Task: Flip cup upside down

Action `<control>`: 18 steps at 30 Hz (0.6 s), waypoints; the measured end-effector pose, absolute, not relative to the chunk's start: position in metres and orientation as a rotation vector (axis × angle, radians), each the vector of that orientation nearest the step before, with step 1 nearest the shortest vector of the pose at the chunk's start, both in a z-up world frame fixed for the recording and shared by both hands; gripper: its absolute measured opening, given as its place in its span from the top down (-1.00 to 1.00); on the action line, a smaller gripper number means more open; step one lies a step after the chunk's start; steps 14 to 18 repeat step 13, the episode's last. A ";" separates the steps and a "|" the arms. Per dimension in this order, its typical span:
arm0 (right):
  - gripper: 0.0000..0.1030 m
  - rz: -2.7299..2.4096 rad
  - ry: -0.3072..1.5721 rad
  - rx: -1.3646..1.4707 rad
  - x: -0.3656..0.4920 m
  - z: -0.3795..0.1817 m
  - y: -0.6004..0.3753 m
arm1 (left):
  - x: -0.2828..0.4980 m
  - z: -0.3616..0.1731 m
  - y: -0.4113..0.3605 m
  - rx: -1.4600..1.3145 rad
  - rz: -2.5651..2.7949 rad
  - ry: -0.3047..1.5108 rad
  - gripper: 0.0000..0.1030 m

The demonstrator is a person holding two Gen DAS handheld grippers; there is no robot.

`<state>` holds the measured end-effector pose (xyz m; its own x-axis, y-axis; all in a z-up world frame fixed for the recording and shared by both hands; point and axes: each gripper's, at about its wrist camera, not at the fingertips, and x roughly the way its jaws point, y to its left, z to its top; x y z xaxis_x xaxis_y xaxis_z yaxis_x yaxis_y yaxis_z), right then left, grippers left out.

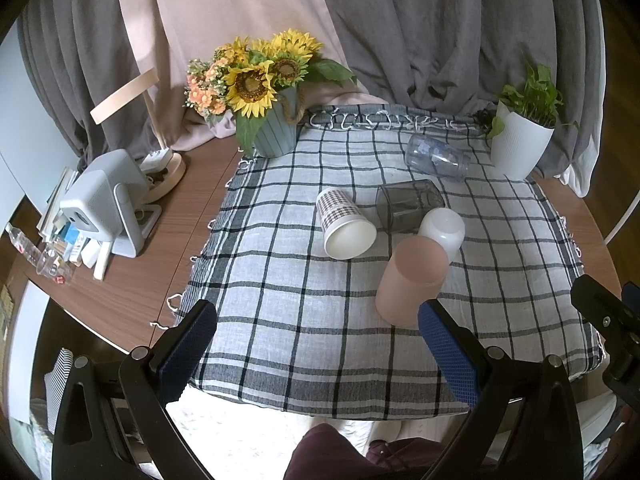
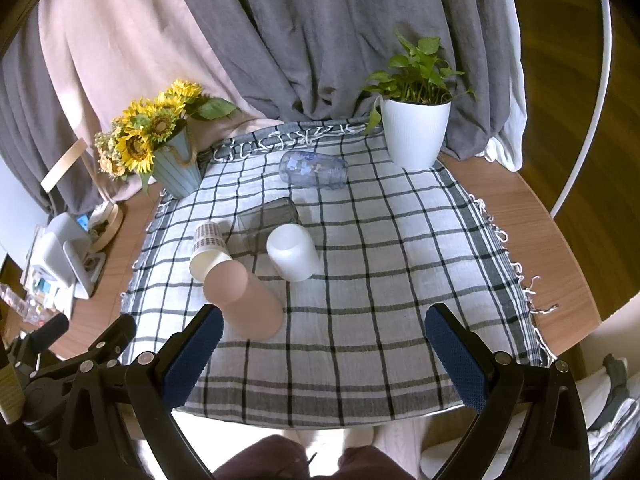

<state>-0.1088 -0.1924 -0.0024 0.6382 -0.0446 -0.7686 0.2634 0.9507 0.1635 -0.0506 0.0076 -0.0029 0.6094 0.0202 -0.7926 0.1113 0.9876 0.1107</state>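
Several cups sit on a checked cloth [image 1: 280, 320] [image 2: 380, 320]. A pink cup [image 1: 408, 284] [image 2: 246, 300] stands upside down nearest me. A white cup [image 1: 442, 230] [image 2: 292, 252] stands upside down behind it. A checked paper cup [image 1: 344, 224] [image 2: 208, 250] lies on its side, mouth toward me. A dark see-through cup [image 1: 408, 202] [image 2: 268, 216] and a clear patterned cup [image 1: 438, 156] [image 2: 314, 170] also lie on their sides. My left gripper [image 1: 316, 340] is open and empty, its right finger just in front of the pink cup. My right gripper [image 2: 324, 344] is open and empty, right of the pink cup.
A sunflower pot [image 1: 276, 132] [image 2: 176, 172] stands at the cloth's back left corner. A white plant pot [image 1: 520, 148] [image 2: 416, 136] stands at the back right. A small grey device [image 1: 104, 200] and clutter sit on the wooden table [image 1: 168, 240] to the left. Curtains hang behind.
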 end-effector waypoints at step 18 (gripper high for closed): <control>-0.97 -0.176 0.866 0.273 -0.110 -0.003 -0.193 | -0.050 -0.003 0.007 0.155 -0.056 0.917 -0.99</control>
